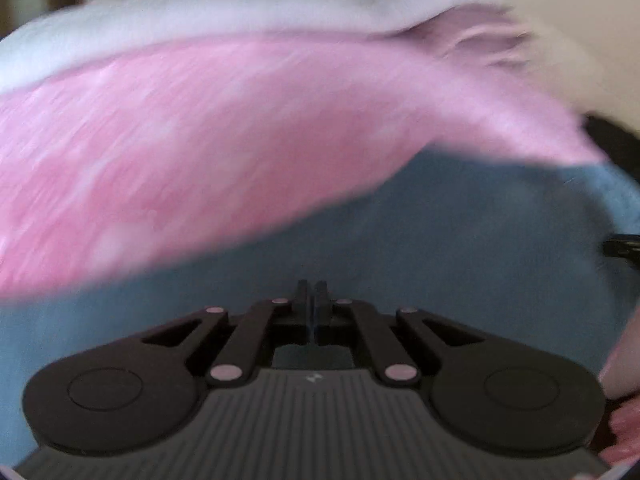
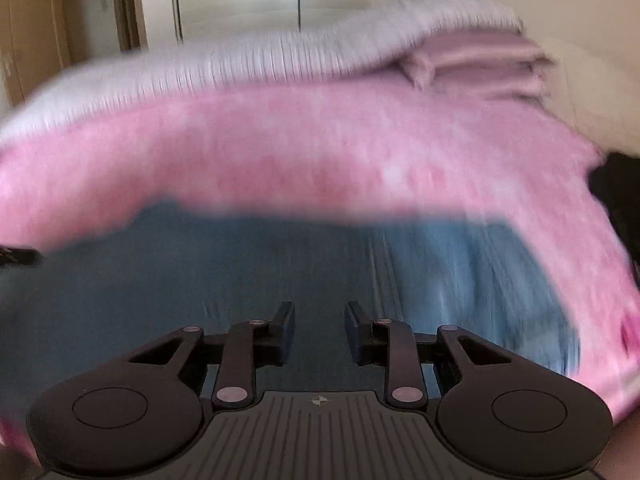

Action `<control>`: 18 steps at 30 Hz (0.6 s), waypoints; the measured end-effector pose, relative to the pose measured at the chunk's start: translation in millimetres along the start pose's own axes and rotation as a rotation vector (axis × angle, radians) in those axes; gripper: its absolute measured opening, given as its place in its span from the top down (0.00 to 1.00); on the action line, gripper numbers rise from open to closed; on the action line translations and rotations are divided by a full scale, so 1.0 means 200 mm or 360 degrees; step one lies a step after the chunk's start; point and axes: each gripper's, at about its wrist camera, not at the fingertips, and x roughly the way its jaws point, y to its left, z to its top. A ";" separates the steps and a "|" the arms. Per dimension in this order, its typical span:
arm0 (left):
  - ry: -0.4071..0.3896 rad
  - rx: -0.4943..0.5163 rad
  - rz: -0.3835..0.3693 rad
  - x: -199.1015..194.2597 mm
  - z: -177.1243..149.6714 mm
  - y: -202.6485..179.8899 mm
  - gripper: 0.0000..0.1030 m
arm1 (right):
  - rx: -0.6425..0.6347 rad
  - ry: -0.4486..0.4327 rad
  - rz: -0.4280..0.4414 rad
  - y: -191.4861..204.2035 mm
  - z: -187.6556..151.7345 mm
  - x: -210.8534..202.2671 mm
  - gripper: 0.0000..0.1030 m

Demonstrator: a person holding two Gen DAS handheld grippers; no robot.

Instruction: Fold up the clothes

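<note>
Where fuzzy pink blanket (image 2: 320,152) meets blue cloth (image 2: 280,272): left claw (image 1: 311,292) pinched together, right claw (image 2: 320,320) apart.

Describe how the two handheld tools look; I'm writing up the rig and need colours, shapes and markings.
Both look alike: matte black. The left tool and right tool each have two flat black fingers on scissor-like link arms with pale round rivets, two big rounded lobes bearing a circular outline, and a dark grey ribbed base with a small light emblem. No cables or sleeves show.
</note>
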 end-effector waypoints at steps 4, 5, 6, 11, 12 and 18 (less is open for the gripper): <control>-0.0024 -0.0169 0.0086 -0.18 -0.12 0.08 1.00 | 0.0201 -0.0010 -0.0059 -0.01 -0.09 -0.15 0.73; -0.0017 -0.0159 0.0109 -0.21 -0.14 0.09 0.98 | 0.0241 -0.0057 -0.0039 -0.01 -0.12 -0.19 0.73; 0.0015 -0.0138 0.0155 -0.21 -0.17 0.09 0.97 | 0.0224 -0.0032 -0.0057 0.01 -0.15 -0.18 0.73; 0.0119 -0.0158 0.0310 -0.31 -0.19 0.07 0.91 | 0.0069 0.0080 -0.0213 0.16 -0.19 -0.18 0.72; 0.0109 -0.0159 0.0324 -0.37 -0.20 0.06 0.84 | 0.0104 0.0107 -0.0192 0.18 -0.16 -0.22 0.72; 0.0031 -0.0181 0.0379 -0.73 -0.24 0.02 0.69 | 0.0258 0.0075 0.0012 0.36 -0.16 -0.45 0.64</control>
